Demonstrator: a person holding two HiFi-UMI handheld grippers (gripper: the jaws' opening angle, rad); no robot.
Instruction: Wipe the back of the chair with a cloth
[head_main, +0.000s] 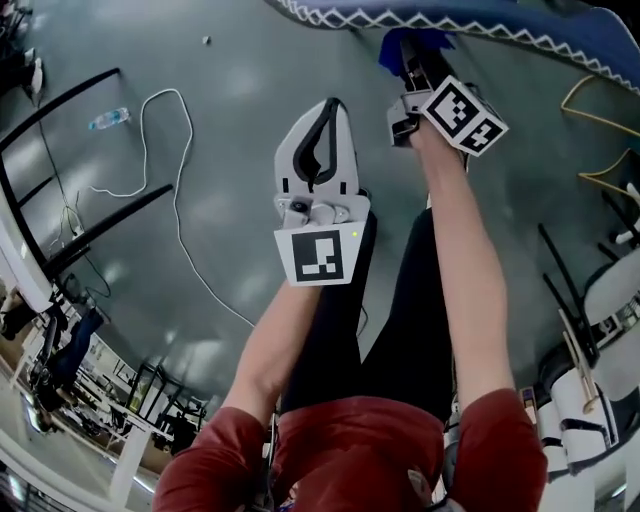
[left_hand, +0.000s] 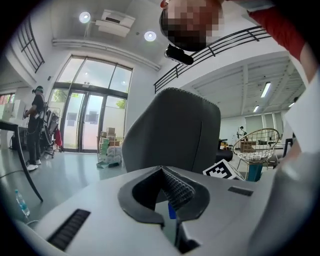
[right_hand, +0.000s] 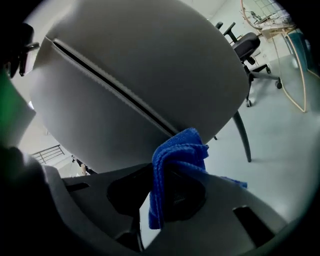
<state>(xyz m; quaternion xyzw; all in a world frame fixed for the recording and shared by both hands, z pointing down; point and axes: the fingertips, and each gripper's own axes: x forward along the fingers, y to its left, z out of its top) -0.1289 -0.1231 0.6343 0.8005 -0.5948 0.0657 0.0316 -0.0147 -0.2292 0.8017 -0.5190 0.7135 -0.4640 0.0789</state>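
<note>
The grey chair back (right_hand: 140, 75) fills the right gripper view, with a dark seam running across it. My right gripper (right_hand: 167, 167) is shut on a folded blue cloth (right_hand: 177, 157), whose top presses the chair back just under the seam. In the head view the right gripper (head_main: 412, 55) holds the cloth (head_main: 398, 45) up against the chair's stitched edge (head_main: 480, 25). My left gripper (head_main: 328, 108) hangs beside it over the floor, jaws shut with nothing in them. In the left gripper view the left gripper (left_hand: 162, 172) points at the chair back (left_hand: 172, 130) from a short distance.
A white cable (head_main: 170, 170) and a water bottle (head_main: 108, 118) lie on the grey floor near a black table frame (head_main: 60, 150). Office chairs (head_main: 600, 300) stand at the right. A wire basket chair (left_hand: 257, 145) and a distant person (left_hand: 36, 125) show behind.
</note>
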